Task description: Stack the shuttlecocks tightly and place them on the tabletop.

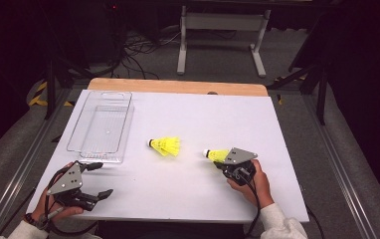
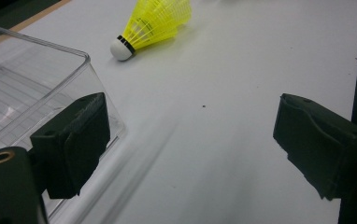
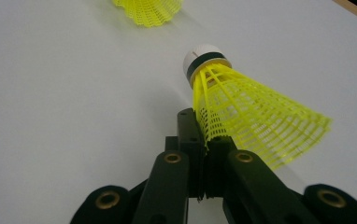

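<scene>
One yellow shuttlecock (image 3: 242, 116) sits pinched by its skirt in the right hand-held gripper (image 3: 203, 135)

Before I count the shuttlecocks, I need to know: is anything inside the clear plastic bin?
The clear plastic bin looks empty; its ribbed floor shows through. One shuttlecock lies on the white table beside it. Its near corner is hidden behind the left tool's jaw.

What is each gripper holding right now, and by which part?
The right gripper pinches a shuttlecock by its yellow skirt's edge. The left gripper is open and holds nothing.
</scene>
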Tool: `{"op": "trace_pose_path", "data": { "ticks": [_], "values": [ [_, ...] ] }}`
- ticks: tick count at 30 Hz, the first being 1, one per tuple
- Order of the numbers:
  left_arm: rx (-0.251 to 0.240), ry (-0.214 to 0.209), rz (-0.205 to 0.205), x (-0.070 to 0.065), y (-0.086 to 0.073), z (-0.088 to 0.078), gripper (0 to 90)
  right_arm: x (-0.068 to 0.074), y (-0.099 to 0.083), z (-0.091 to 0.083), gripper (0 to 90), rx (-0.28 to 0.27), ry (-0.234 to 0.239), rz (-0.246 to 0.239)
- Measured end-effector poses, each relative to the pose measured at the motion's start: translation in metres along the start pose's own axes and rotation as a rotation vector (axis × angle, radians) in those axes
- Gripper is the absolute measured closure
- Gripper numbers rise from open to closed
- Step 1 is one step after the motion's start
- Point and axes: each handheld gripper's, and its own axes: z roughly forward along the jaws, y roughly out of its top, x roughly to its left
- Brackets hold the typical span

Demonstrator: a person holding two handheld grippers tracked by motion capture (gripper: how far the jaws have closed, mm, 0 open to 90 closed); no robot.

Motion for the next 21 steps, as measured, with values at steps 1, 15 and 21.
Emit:
{"op": "trace_pose_path", "data": {
  "ticks": [1,15,21],
  "values": [
    [0.001,0.000,0.002,0.000,0.000,0.000,11.9,0.000,0.000,0.000,89.4,-0.002,-0.001,-0.001],
    [-0.001,0.001,0.001,0.000,0.000,-0.001,11.8,0.004,0.011,0.003,89.4,-0.038,0.014,-0.007],
    [-0.002,0.002,0.010,0.000,0.000,-0.001,11.7,0.007,0.018,0.007,89.4,-0.048,0.020,-0.023]
  ]
}}
